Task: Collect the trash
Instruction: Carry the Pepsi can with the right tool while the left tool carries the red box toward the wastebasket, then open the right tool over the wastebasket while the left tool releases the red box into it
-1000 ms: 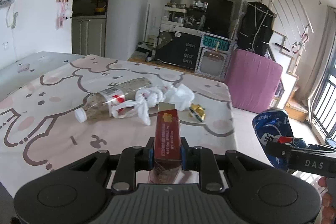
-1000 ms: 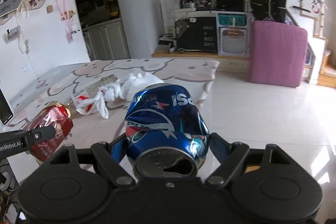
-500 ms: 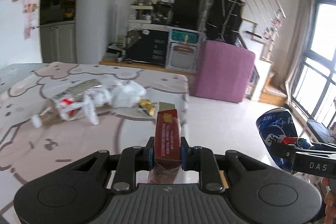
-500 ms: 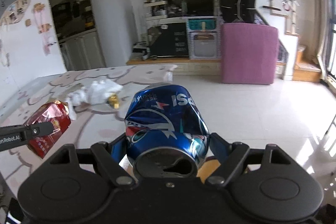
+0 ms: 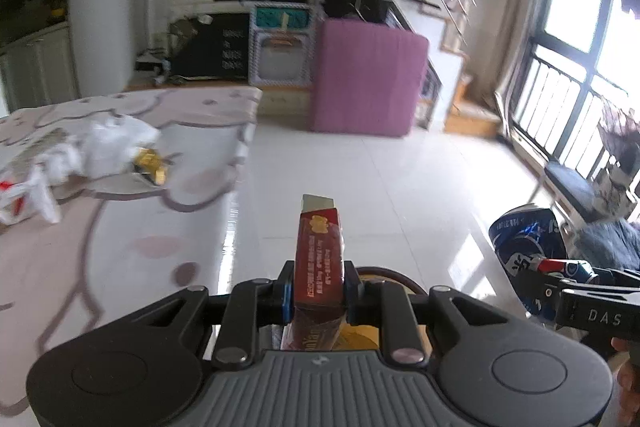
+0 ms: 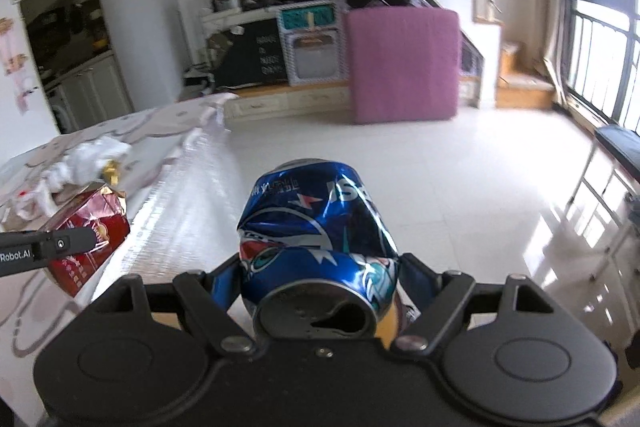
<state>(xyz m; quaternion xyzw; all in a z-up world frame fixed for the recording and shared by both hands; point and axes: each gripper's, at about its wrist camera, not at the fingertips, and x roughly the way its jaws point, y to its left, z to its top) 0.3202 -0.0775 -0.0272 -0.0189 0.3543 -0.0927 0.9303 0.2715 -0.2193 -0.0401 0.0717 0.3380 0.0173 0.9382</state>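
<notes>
The left gripper has its jaws clamped on a red carton printed with gold characters too small to read; the letters "Yan" show on its lower face. The right gripper has its jaws clamped on a dented blue can, which bears the letters "IS" and a red, white and blue emblem, its opened top facing the camera. In the left view the right gripper's arm reads "DAS"; in the right view the left one reads "Robot.AI". Both grippers hang past the edge of the surface, whose cloth has a cartoon print. A white bag and a gold wrapper lie on the surface, well apart from the carton. Beyond the edge, pale tiled floor runs open to a purple block.
</notes>
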